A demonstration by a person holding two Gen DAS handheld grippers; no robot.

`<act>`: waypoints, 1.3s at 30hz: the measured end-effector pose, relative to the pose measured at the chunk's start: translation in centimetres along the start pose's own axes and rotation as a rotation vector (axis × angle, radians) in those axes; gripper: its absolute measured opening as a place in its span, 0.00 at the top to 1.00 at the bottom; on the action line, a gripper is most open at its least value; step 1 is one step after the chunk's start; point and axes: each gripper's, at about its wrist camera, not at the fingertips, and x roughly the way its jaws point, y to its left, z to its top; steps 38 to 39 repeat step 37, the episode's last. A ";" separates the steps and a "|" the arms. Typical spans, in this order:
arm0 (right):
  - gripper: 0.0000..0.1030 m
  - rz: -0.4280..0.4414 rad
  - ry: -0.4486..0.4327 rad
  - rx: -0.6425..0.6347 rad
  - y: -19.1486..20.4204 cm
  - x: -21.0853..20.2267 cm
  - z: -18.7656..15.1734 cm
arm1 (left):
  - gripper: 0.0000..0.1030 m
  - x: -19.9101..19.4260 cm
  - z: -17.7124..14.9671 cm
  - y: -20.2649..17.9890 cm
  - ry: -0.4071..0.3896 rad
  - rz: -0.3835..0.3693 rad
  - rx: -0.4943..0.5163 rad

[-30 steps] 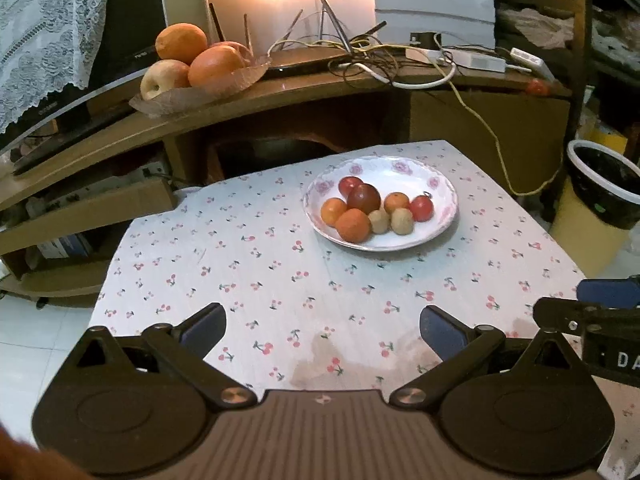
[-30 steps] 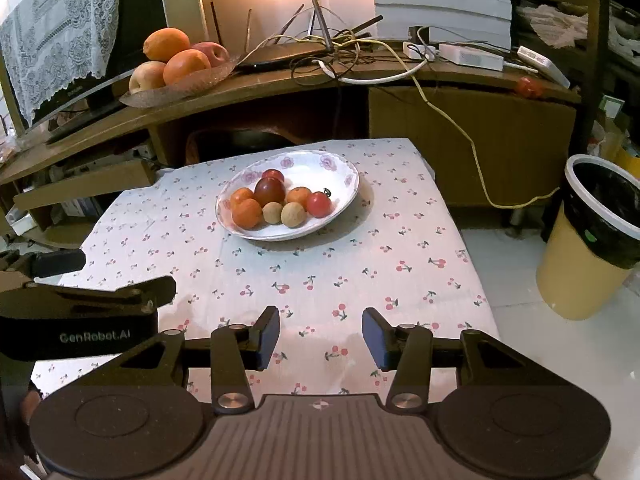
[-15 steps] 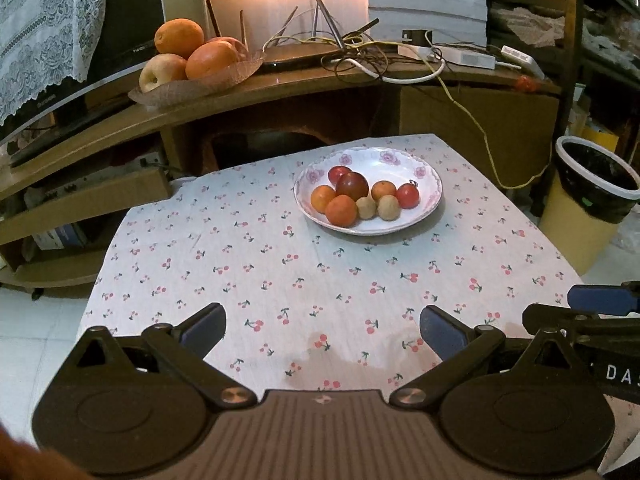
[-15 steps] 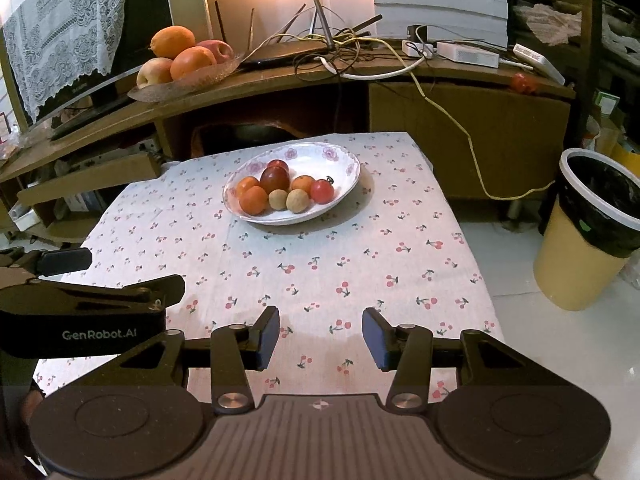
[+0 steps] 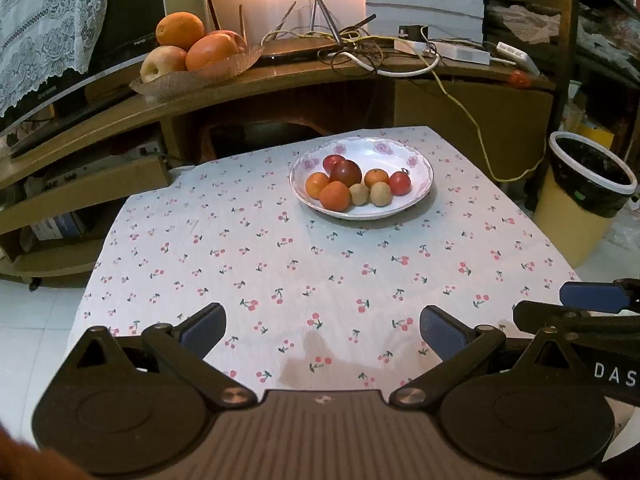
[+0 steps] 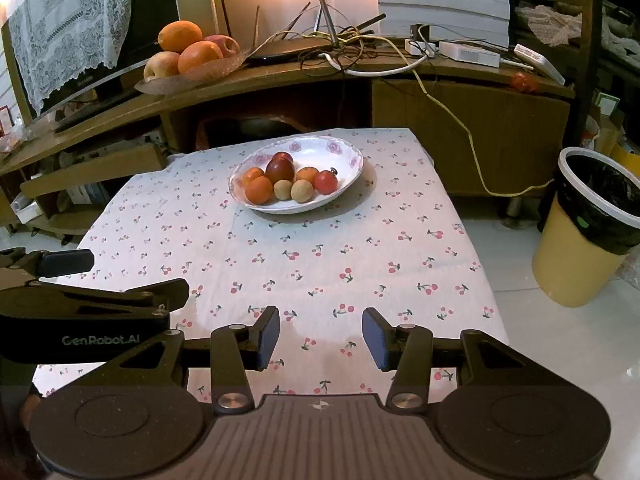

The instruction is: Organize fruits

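A white flowered plate [image 5: 416, 196] [image 6: 344, 160] stands at the far side of the cherry-print table [image 5: 280, 264] [image 6: 360, 256]. It holds several small fruits: oranges, a dark red one [image 5: 345, 172] [image 6: 280, 170], two tan ones and a red tomato [image 5: 399, 183] [image 6: 325, 182]. My left gripper [image 5: 322, 330] is open and empty over the near table edge. My right gripper [image 6: 320, 336] is open and empty beside it, also near the front edge. Each gripper shows at the side of the other's view.
A leaf-shaped dish of large oranges and apples [image 5: 192, 52] [image 6: 188, 56] sits on the wooden shelf behind the table, next to tangled cables [image 5: 360, 48]. A yellow bin with a black liner [image 5: 580, 196] [image 6: 588, 224] stands on the floor at right.
Both grippers have drawn back from the plate, which now looks smaller and farther. The jaws have stayed open and the fruits have not moved.
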 end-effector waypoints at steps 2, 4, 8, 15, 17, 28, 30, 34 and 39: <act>0.53 -0.002 0.002 0.001 0.0 0.0 -0.1 | 0.00 -0.1 -0.1 0.0 0.004 0.001 -0.002; 0.53 -0.004 0.005 0.001 0.0 0.0 -0.2 | 0.00 -0.2 -0.3 0.0 0.007 -0.001 -0.005; 0.53 -0.001 0.008 -0.005 0.2 -0.1 -0.4 | 0.00 -0.4 -0.6 -0.1 0.011 0.004 0.000; 0.53 -0.004 0.016 -0.008 0.3 -0.2 -0.8 | 0.00 -0.6 -1.0 -0.1 0.022 0.008 0.002; 0.53 -0.003 0.020 -0.010 0.4 -0.3 -0.9 | 0.00 -0.6 -1.1 -0.1 0.023 0.011 0.003; 0.53 -0.007 0.030 -0.015 0.6 -0.3 -1.2 | 0.00 -0.8 -1.2 -0.1 0.023 0.014 0.004; 0.53 -0.007 0.030 -0.016 0.6 -0.3 -1.2 | 0.00 -0.8 -1.2 -0.1 0.023 0.014 0.004; 0.53 -0.006 0.030 -0.016 0.6 -0.3 -1.2 | 0.00 -0.8 -1.3 -0.1 0.021 0.017 0.006; 0.53 -0.006 0.029 -0.016 0.6 -0.3 -1.2 | 0.00 -1.0 -1.5 0.0 0.015 0.029 0.003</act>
